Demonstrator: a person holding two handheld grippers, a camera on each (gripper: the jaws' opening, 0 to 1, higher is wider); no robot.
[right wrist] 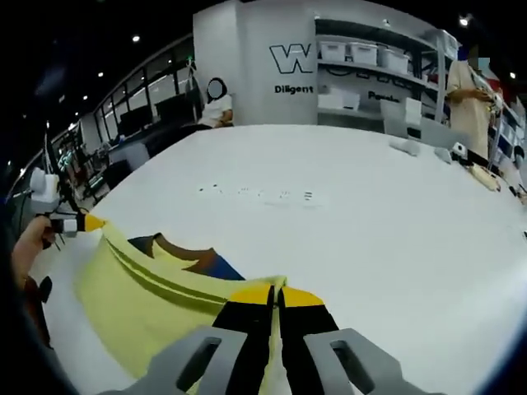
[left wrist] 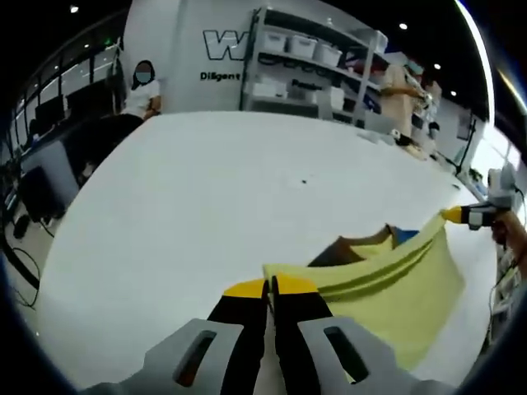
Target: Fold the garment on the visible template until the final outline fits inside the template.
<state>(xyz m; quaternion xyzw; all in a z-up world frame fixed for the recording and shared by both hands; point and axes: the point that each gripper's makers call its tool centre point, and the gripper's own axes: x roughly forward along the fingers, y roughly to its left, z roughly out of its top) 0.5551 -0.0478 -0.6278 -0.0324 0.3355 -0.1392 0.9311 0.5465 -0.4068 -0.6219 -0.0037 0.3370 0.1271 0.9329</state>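
L view — left gripper (left wrist: 270, 288): black jaws w/ yellow tips pressed together, clamped on the near edge of the pale yellow soft cloth garment (left wrist: 395, 284), which starts right at the tips.
L view — garment: stretches ahead and to the right of the jaws, pulled taut in long pleats; brown-and-blue printed patch (left wrist: 366, 244) shows past the top fold.
L view — right gripper (left wrist: 473, 216): far right, pinching the garment's other corner; a hand (left wrist: 512, 234) behind it.
L view — surroundings: broad white tabletop (left wrist: 206, 206) ahead; seated person (left wrist: 140, 95) at its far left edge, shelving w/ bins (left wrist: 313, 58) beyond. No template outline I can make out.

R view — right gripper (right wrist: 276, 295): jaws closed on the yellow cloth at its near edge.
R view — garment (right wrist: 156, 288): runs left of the jaws to the left gripper (right wrist: 82, 223), which holds the far corner.
R view — clutter: small bits (right wrist: 255, 194) on the table ahead, well apart; standing person (right wrist: 469, 86) far right.

Handling: looks light, limp, easily creased — prob. best held at corners/edge, kept taut or it'll sag.
Obstacles: nothing near the cloth, by the look of it.
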